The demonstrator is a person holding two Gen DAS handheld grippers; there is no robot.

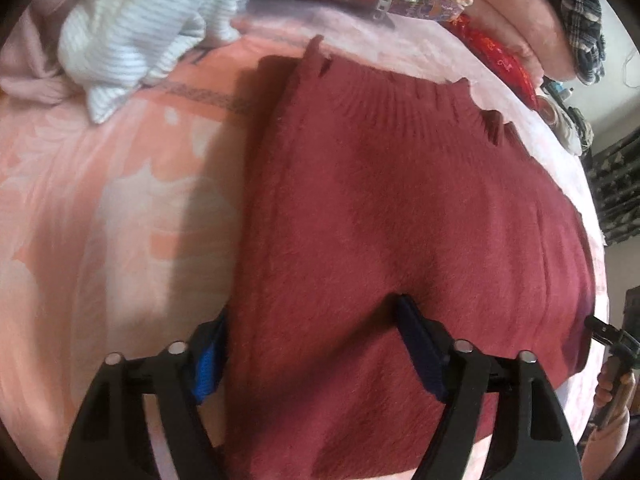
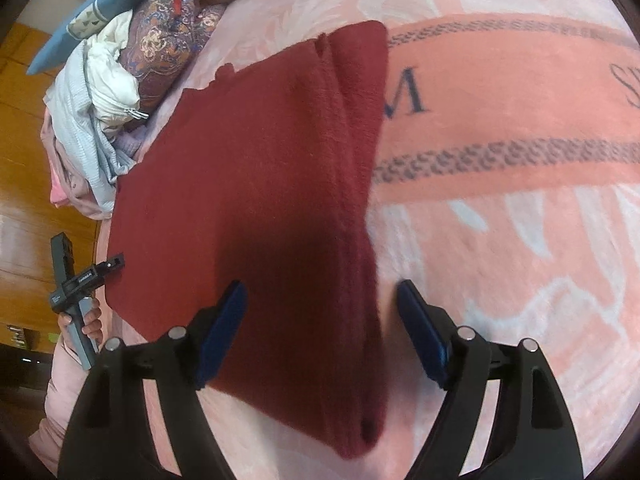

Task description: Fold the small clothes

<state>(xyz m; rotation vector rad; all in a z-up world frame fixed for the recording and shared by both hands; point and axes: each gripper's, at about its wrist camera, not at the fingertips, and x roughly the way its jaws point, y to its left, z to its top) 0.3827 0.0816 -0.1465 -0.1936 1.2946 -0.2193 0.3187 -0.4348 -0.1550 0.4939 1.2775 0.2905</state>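
A: The dark red knitted garment is seen lying folded flat on the bed, on the pink patterned blanket, with its ribbed hem turned toward the pile of clothes at the bed's far edge.

B: And the left gripper? Its fingers are spread wide over the garment's near edge; nothing is pinched, and the fabric is simply straddled at its side.

A: Same picture on the other side. The right gripper is held above the garment's folded edge, fingers set apart, one over the red knit, the other over bare blanket. No grip can be made out.

B: In the right wrist view, the left tool is spotted at the garment's far side, carried in a hand near the bed's edge.

A: A striped white-blue top is heaped at the bed's far corner, well apart from the red piece.
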